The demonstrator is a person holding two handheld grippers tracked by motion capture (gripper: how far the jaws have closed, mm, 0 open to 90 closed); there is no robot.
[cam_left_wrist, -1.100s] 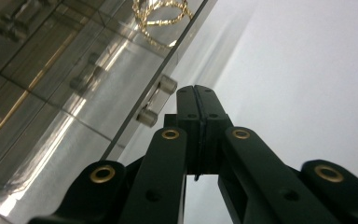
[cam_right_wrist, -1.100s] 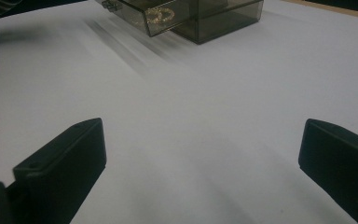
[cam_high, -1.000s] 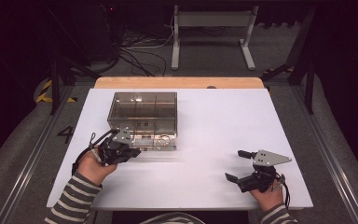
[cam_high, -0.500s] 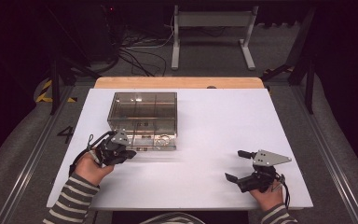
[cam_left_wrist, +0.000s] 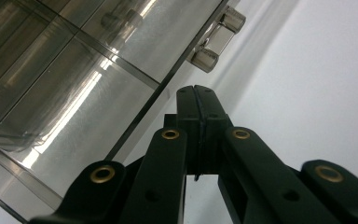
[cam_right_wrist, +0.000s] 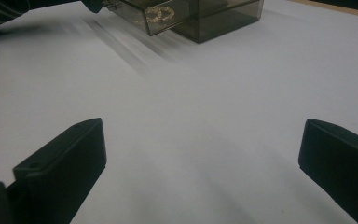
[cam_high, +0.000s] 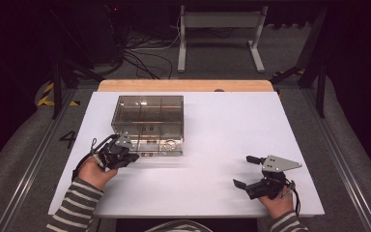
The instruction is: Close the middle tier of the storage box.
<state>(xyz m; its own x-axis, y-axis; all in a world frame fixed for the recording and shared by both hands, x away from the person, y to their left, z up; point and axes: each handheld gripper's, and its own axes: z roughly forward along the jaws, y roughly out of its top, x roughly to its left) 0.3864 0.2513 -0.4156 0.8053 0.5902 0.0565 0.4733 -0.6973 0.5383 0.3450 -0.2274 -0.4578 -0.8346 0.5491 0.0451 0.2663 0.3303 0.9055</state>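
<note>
The left gripper (cam_high: 134,156) is at the near left corner of a smoky clear plastic box (cam_high: 147,113) with compartments. Its jaws are pressed together with nothing between them; in the left gripper view the closed tips (cam_left_wrist: 197,100) sit just below the box edge, and a small clear latch (cam_left_wrist: 216,39) is a little beyond them. A shallow drawer (cam_high: 160,146) stands partly out from the front of the box, just right of these jaws, and some gold ring-like things (cam_right_wrist: 158,14) lie in it. I judge the step in hand is moving this drawer with the closed tips; next they must find the front or handle and go straight.

The right gripper (cam_high: 247,171) rests on the white table (cam_high: 222,121), well apart from the box, jaws wide open and empty.

On the floor at the left a "4" (cam_high: 69,139) is readable. I see no brand.
</note>
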